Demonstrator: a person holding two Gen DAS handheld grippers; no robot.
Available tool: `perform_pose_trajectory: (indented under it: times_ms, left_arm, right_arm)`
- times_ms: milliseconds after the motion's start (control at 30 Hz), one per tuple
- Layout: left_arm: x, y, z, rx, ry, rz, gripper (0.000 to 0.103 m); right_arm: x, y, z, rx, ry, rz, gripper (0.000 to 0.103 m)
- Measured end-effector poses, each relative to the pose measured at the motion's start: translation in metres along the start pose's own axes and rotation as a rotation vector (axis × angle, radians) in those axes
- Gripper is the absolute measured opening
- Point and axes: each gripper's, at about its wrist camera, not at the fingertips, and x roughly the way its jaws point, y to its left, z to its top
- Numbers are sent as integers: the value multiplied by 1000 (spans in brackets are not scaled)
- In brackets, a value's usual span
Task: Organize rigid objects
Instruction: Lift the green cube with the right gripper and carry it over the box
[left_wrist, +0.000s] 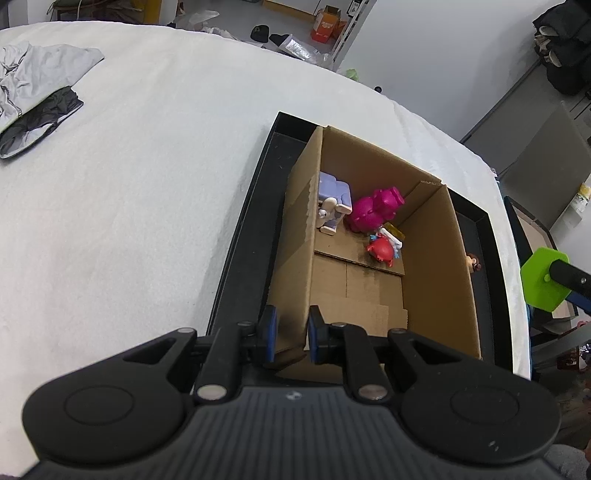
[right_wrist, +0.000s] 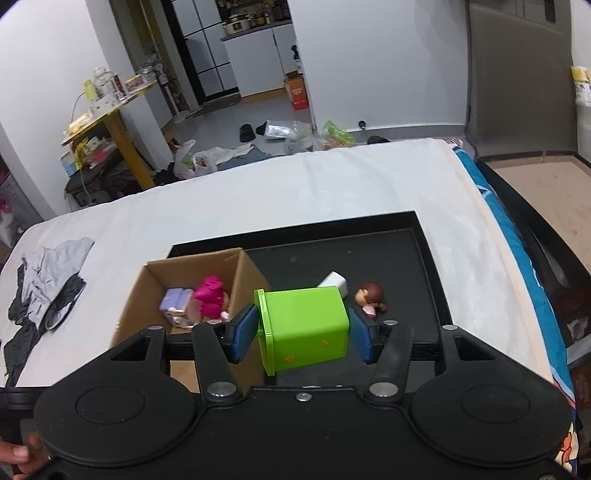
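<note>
On the white bed (right_wrist: 332, 184), the left gripper (left_wrist: 290, 338) pinches the near-left wall of the cardboard box (left_wrist: 436, 258), its fingers (left_wrist: 269, 332) nearly together on the card. Inside lie a lilac toy (left_wrist: 332, 194), a magenta figure (left_wrist: 376, 208) and a red toy (left_wrist: 382, 251), perhaps with more beneath. The box hides most of the black tray (right_wrist: 406, 251). The right gripper (right_wrist: 303, 330) clamps the green container (right_wrist: 306, 325), covering part of a white block (right_wrist: 334, 282) beside a brown-haired doll (right_wrist: 369, 297).

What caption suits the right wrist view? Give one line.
Right gripper holds green container beside cardboard box.
</note>
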Motion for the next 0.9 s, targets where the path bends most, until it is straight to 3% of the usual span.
perform_pose_trajectory:
  times_ms: [900]
  left_arm:
    - [-2, 11, -1, -20, -10, -70, 14]
  right_arm:
    - [10, 77, 14, -110, 65, 40, 53]
